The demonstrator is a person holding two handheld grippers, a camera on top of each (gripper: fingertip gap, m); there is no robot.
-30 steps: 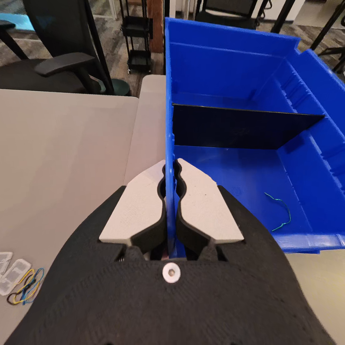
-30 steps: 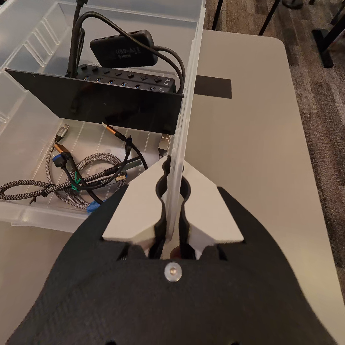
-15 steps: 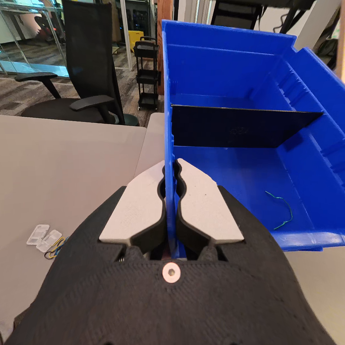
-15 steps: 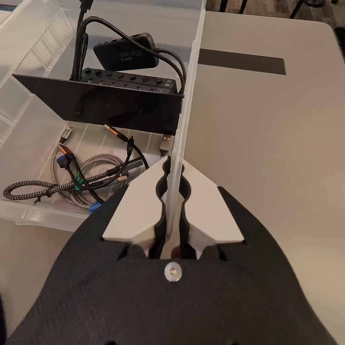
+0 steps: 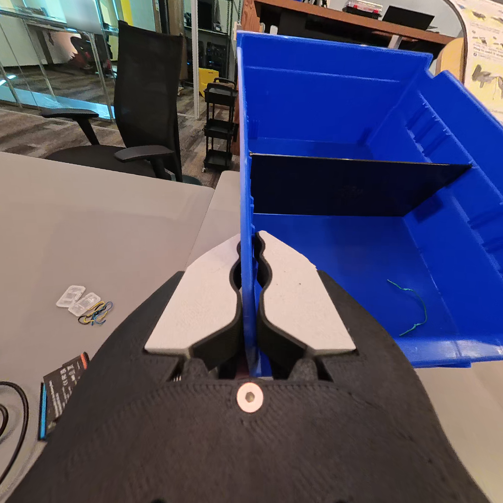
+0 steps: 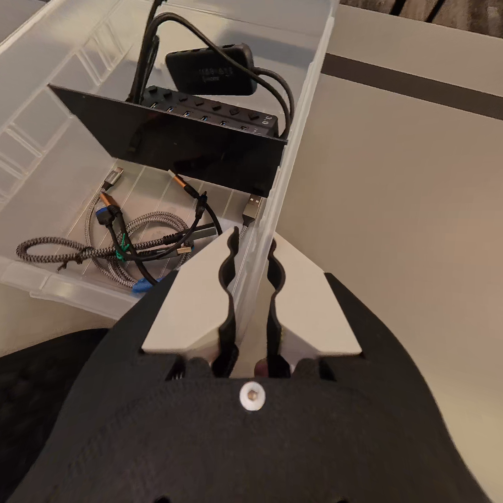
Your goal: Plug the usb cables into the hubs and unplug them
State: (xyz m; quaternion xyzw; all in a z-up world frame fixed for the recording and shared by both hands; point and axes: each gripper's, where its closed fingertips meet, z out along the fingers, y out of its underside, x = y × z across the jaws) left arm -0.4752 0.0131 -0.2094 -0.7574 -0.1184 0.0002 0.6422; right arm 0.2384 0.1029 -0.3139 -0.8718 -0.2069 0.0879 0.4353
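Note:
My left gripper [image 5: 249, 235] is shut on the left wall of a blue bin [image 5: 326, 95]. The bin holds a black divider [image 5: 353, 187] and a green twist tie [image 5: 411, 307]. My right gripper [image 6: 251, 236] is shut on the right wall of a clear bin [image 6: 307, 109]. Behind that bin's black divider [image 6: 190, 152] lie a long black hub [image 6: 217, 111] and a flat black hub [image 6: 209, 72] with black leads. In front lie tangled usb cables [image 6: 141, 226], and a loose usb plug [image 6: 251, 206] sits near my fingertips.
Both bins are over a grey table [image 5: 95, 231]. Small clear packets and coloured bands [image 5: 84, 304] and a black card box [image 5: 62, 381] lie at its left. A black office chair [image 5: 147, 95] and a cart [image 5: 220, 122] stand beyond. A dark tape strip [image 6: 408, 84] crosses the table. Some 75 cm of space lies between my two pairs of fingers.
Both grippers keep their hold and the bins move with them. The left view tips up and shows more of the room. In the right view the table and tape strip slide right.

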